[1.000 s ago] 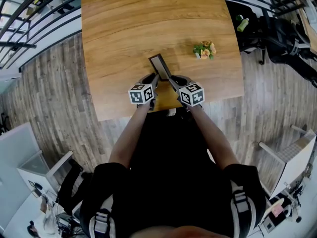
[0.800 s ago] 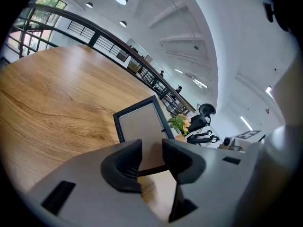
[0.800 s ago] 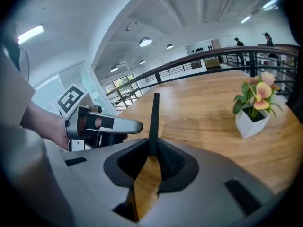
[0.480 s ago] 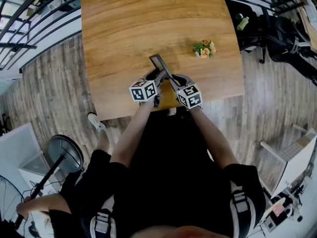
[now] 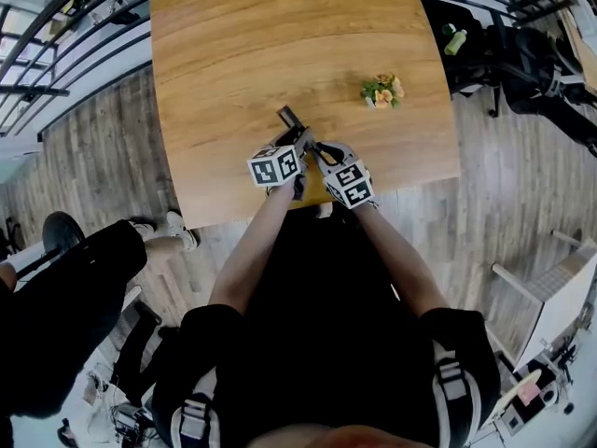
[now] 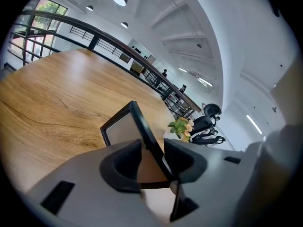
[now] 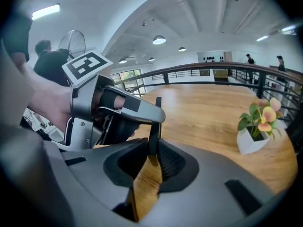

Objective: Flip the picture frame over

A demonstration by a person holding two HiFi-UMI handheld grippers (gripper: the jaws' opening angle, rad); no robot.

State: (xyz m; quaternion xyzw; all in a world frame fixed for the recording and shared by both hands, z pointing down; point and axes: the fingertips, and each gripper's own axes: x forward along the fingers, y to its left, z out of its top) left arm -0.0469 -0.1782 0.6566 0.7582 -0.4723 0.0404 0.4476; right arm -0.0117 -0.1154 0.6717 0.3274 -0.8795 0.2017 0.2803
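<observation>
Picture frame (image 5: pixel 292 121) stands on edge over the near part of the wooden tabletop (image 5: pixel 224 45), at the centre of the head view. Its long axis runs from me toward the upper left, and it shows almost edge-on. I cannot tell whether its lower edge touches the wood. My right hand-held gripper (image 5: pixel 323 153) has its jaws closed on the near end of the frame. My left hand-held gripper (image 5: pixel 298 144) has just been opening its jaws; they now stand wide with the frame passing between them, unclamped. Potted flowers (image 5: pixel 383 91) sit well apart at the upper right. Around the tabletop there is plank floor (image 5: pixel 103 157), with a black railing (image 5: pixel 56 35) at the upper left. A person (image 5: pixel 56 306) stands at the lower left.
</observation>
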